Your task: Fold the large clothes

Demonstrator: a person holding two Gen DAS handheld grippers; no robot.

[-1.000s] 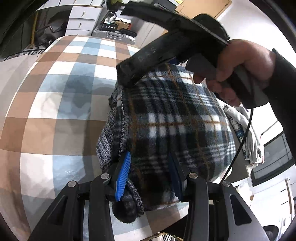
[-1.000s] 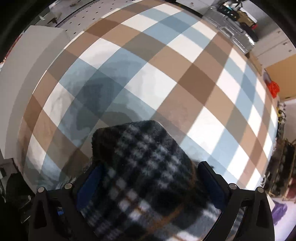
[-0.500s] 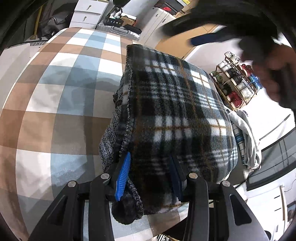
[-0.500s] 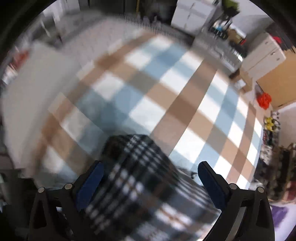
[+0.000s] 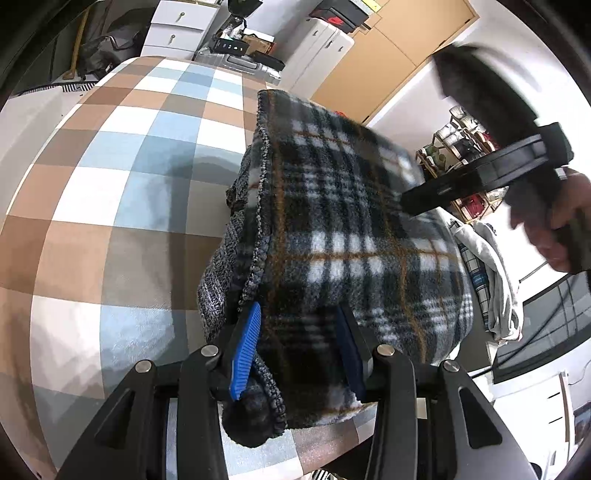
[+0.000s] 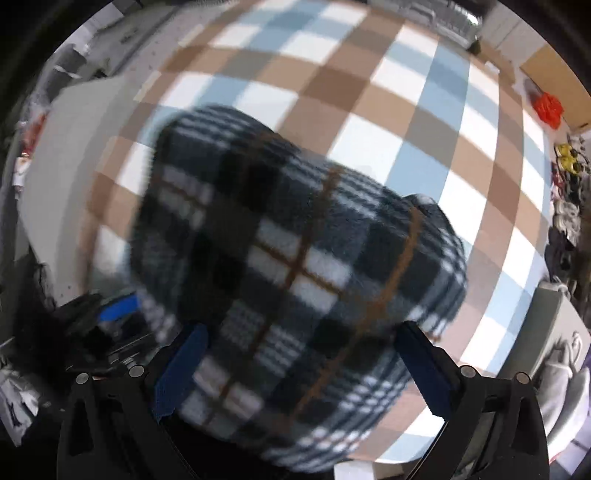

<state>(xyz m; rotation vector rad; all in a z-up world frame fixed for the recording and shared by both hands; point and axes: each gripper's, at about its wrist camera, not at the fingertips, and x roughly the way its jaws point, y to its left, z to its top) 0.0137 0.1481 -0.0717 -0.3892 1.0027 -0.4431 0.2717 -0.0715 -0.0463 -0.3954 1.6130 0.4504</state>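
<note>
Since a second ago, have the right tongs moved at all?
Yes. In the left wrist view the right tongs now sit at the plaid garment's right edge, by the shelf rack; earlier they crossed its top.

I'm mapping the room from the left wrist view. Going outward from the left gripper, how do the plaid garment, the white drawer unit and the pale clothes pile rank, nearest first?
1. Plaid garment: clamped in the left gripper.
2. Pale clothes pile: off to the right, past the table edge.
3. White drawer unit: beyond the checked table's far end, upper left.
</note>
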